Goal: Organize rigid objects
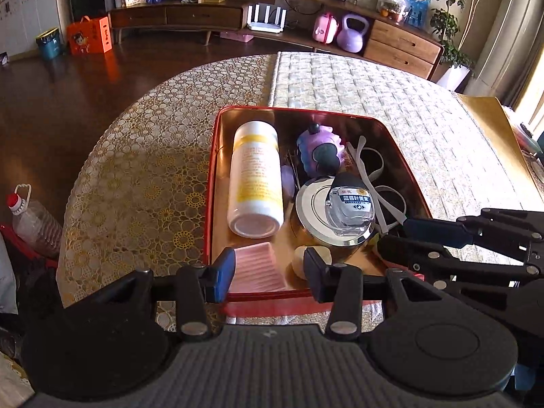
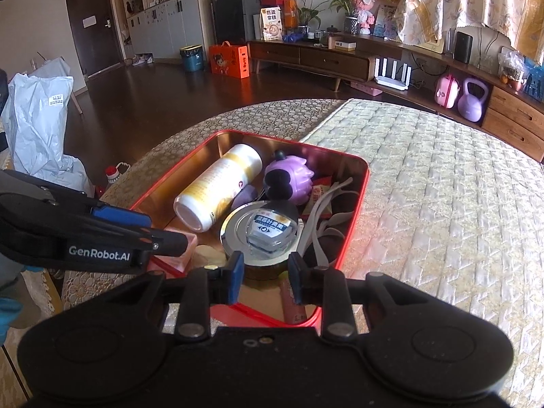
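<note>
A red tin box [image 1: 212, 170] [image 2: 353, 204] sits on the table. Inside lie a white and yellow bottle [image 1: 255, 176] [image 2: 217, 187], a purple toy [image 1: 319, 149] [image 2: 292, 176], a round silver tin [image 1: 306, 204] [image 2: 234, 227] with a small clear bottle [image 1: 350, 204] [image 2: 268, 231] on top, grey straps [image 1: 374, 183] [image 2: 323, 210] and a pink ridged tray [image 1: 258, 268]. My left gripper [image 1: 268, 272] is open and empty above the box's near edge. My right gripper [image 2: 265, 277] is open and empty over the near part of the box, beside the silver tin.
A lace tablecloth [image 1: 136, 170] covers the left of the table and a quilted mat [image 1: 408, 119] [image 2: 442, 187] the right. An oil jug [image 1: 30, 221] stands on the floor at left. A wooden sideboard [image 1: 401, 47] runs along the far wall.
</note>
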